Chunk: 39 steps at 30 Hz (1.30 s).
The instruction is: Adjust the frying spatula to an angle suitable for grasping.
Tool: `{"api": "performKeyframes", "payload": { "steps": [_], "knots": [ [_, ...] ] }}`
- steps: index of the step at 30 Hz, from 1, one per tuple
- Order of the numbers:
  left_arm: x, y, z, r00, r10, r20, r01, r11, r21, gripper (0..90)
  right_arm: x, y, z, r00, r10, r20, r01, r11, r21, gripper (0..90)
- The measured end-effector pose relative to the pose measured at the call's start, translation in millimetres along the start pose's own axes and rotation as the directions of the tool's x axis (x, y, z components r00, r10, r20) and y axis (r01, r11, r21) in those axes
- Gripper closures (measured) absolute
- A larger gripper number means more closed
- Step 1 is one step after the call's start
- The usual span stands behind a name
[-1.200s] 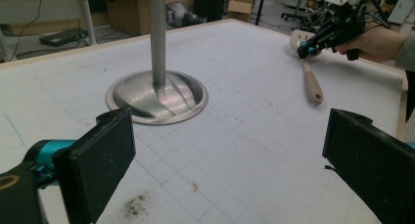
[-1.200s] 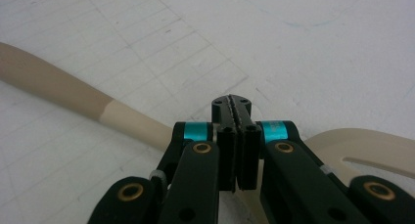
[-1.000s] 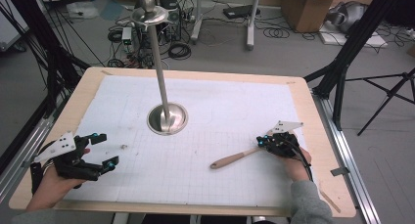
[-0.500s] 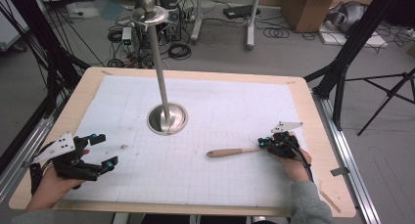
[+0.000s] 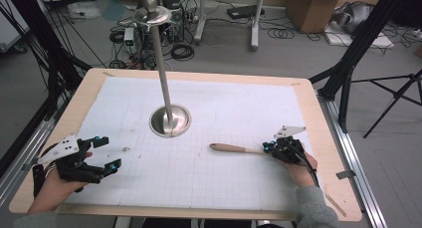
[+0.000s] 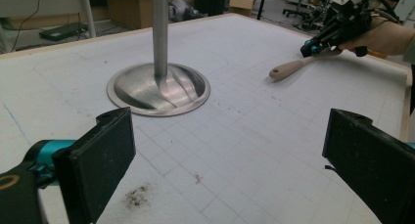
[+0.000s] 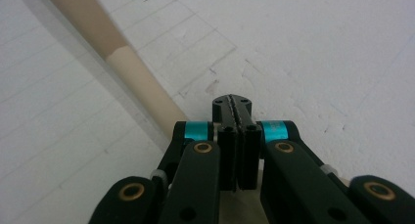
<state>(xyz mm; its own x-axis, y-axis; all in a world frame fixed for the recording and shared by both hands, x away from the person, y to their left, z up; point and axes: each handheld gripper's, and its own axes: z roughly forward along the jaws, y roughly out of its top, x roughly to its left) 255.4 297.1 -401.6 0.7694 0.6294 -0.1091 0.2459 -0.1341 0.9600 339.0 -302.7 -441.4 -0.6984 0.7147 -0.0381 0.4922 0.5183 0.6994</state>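
My right gripper (image 5: 272, 149) is clenched on the spoon (image 5: 234, 148), right of the stand (image 5: 170, 121); hanging remains. Left gripper (image 5: 107, 153) gapes, idle.

A pale, matt wooden handle (image 5: 236, 149) with a darker tip is seen on a matt white gridded paper sheet (image 5: 209, 178) laid over a light wooden table (image 5: 328, 138), beside a glossy brushed-metal stand (image 5: 170, 120); matt black plastic is shown by the left gripper (image 5: 102, 156).
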Motion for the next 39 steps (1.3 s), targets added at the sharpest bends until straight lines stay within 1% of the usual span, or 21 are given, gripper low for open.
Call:
{"api": "performKeyframes", "payload": {
  "steps": [2, 5, 7, 10, 17, 23, 26, 28, 29, 33, 35, 37, 39],
  "knots": [
    [-0.1, 0.2, 0.1, 1.0, 0.0, 0.001, 0.0, 1.0, 0.0, 5.9, 0.5, -0.4, -0.8, 1.0, -0.003, -0.002, 0.003, 1.0, 0.001, 89.7],
    [-0.6, 0.4, 0.4, 1.0, -0.001, 0.0, 0.001, 1.0, -0.001, 5.9, 1.8, -2.3, -2.4, 0.9999, 0.011, -0.01, -0.011, 1.0, 0.0, 89.8],
    [-0.6, 0.7, 0.4, 1.0, 0.0, 0.002, 0.0, 1.0, -0.002, 5.9, 2.7, -3.2, -3.6, 0.9999, 0.01, -0.014, -0.01, 1.0, 0.002, 89.8],
    [-0.5, 0.9, 1.0, 1.0, -0.001, 0.003, 0.001, 1.0, -0.003, 5.9, 5.5, -4.6, -5.8, 0.9996, 0.02, -0.018, -0.02, 1.0, 0.008, 89.8],
    [-0.8, 1.5, 3.6, 0.9999, 0.002, 0.011, -0.002, 1.0, 0.002, 5.9, 12.5, -8.8, -11.8, 0.9993, 0.026, -0.025, -0.025, 0.999, 0.022, 89.8],
    [-0.8, 1.9, 6.2, 0.9999, -0.001, 0.017, 0.001, 1.0, -0.003, 5.9, 19.6, -12.5, -17.5, 0.9995, 0.018, -0.027, -0.017, 0.999, 0.034, 89.8],
    [-0.8, 2.4, 7.8, 0.9998, 0.001, 0.02, -0.001, 1.0, 0.0, 5.9, 19.5, -12.5, -17.7, 0.9991, 0.032, -0.029, -0.031, 0.999, 0.032, 89.8],
    [-0.6, 2.6, 8.7, 0.9997, 0.001, 0.023, -0.001, 1.0, 0.0, 5.9, 20.4, -11.7, -18.1, 0.9995, 0.021, -0.026, -0.02, 0.999, 0.033, 89.8],
    [-0.3, 2.7, 9.0, 0.9997, 0.002, 0.023, -0.002, 1.0, 0.001, 5.9, 20.9, -10.8, -18.7, 0.9997, 0.005, -0.025, -0.005, 0.999, 0.032, 89.8],
    [0.6, 2.5, 10.5, 0.9997, 0.0, 0.026, 0.0, 1.0, 0.003, 5.9, 25.4, -5.6, -25.4, 0.9993, -0.003, -0.037, 0.002, 1.0, -0.019, 89.8],
    [0.5, 2.5, 11.2, 0.9997, -0.002, 0.025, 0.002, 1.0, 0.004, 5.9, 29.1, -2.2, -28.6, 0.9981, -0.004, -0.061, 0.001, 0.999, -0.051, 89.8],
    [0.4, 2.9, 11.8, 0.9996, 0.002, 0.027, -0.002, 1.0, 0.003, 5.9, 33.8, 1.0, -28.5, 0.9954, -0.02, -0.094, 0.012, 0.997, -0.081, 89.7],
    [0.0, 3.0, 12.2, 0.9996, 0.0, 0.029, 0.0, 1.0, 0.004, 5.9, 40.1, 4.2, -26.2, 0.9922, -0.043, -0.117, 0.033, 0.995, -0.089, 89.7]
  ]
}}
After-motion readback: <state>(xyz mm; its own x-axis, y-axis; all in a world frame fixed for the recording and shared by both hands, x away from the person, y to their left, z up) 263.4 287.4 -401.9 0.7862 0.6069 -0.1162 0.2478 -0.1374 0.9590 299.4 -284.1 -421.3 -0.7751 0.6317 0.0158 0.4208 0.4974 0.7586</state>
